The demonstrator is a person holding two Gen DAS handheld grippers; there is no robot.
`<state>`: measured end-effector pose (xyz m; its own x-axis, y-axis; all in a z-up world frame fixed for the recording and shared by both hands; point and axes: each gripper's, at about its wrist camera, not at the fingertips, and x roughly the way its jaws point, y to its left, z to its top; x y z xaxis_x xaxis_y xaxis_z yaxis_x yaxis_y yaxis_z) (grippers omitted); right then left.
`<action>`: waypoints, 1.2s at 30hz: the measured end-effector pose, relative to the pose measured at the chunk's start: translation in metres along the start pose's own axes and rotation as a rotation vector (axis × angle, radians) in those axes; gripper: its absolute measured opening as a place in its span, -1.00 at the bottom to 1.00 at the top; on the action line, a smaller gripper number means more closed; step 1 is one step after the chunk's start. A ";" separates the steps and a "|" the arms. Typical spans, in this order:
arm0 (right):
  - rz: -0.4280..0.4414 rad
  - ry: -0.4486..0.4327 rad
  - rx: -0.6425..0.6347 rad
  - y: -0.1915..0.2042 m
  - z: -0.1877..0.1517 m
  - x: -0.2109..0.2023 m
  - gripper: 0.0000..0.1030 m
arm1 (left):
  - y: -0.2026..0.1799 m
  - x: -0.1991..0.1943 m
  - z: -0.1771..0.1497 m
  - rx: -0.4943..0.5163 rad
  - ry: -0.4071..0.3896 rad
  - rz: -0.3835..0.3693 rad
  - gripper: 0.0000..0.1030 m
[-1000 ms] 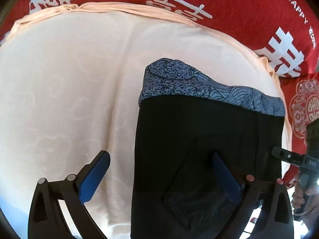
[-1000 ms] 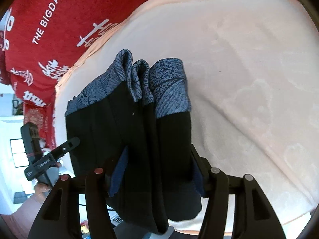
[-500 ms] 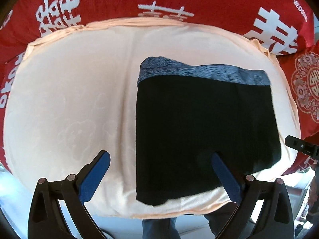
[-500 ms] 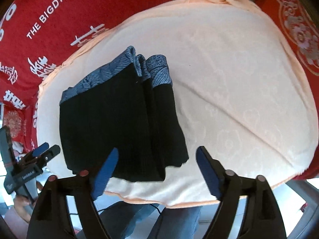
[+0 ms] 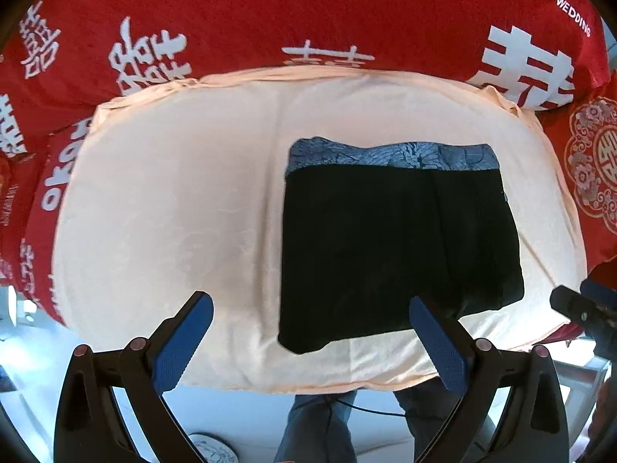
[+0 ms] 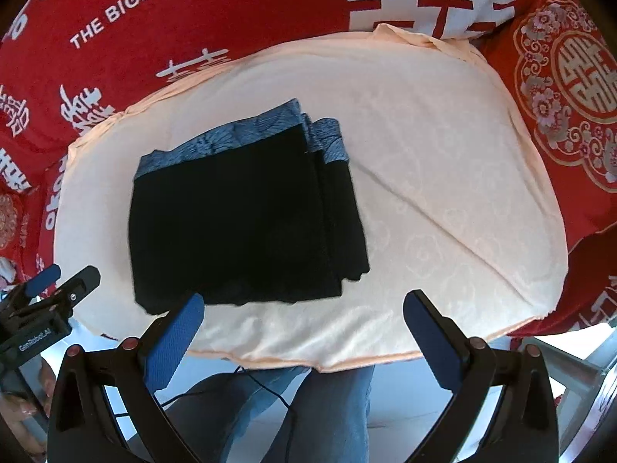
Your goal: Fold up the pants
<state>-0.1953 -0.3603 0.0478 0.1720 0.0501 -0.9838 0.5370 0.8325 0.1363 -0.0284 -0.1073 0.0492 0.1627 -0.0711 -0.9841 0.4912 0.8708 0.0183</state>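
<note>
Nearest the left wrist camera, the left gripper (image 5: 310, 337) has its blue-padded fingers (image 5: 181, 343) spread wide apart, holding nothing, raised above the near edge of the table. The right gripper (image 6: 304, 333) stands the same way in its own view, fingers apart and empty, also clear of the cloth. In the right wrist view the left gripper appears again at the lower left edge, a black body with white lettering and a hand (image 6: 46, 382) around its handle; in the left wrist view the right gripper's tip pokes in at the right edge.

Below both tools, past the table's near edge, the person's legs in blue jeans (image 6: 327, 405) show, with a thin black cable (image 6: 266, 384) running across them. A round white object (image 5: 212, 447) lies on the floor, too cut off to identify.

Beyond the fingers lies a pale peach cloth (image 5: 173, 212) spread over the table, its surface faintly patterned and creased. The pants (image 5: 397, 247) rest flat on it, folded into a compact black rectangle with the blue patterned waistband (image 5: 389, 156) on the far side. In the right wrist view several layers are stacked and stepped along the pants' right edge.

Farthest away, a red cloth (image 5: 308, 11) with white characters and English lettering surrounds the peach cloth. A red cushion (image 6: 567, 88) with a gold round emblem sits at the right.
</note>
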 end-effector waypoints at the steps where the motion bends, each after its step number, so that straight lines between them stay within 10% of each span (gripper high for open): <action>1: -0.001 0.000 -0.003 0.003 -0.002 -0.002 1.00 | 0.000 -0.003 0.000 0.003 0.004 0.008 0.98; 36: -0.077 0.014 -0.068 0.058 -0.010 -0.046 1.00 | 0.004 -0.051 -0.013 0.002 0.017 0.038 0.98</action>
<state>-0.1808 -0.3089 0.1002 0.1203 -0.0082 -0.9927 0.4905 0.8699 0.0522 -0.0458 -0.0942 0.0969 0.1670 -0.0298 -0.9855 0.4866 0.8718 0.0561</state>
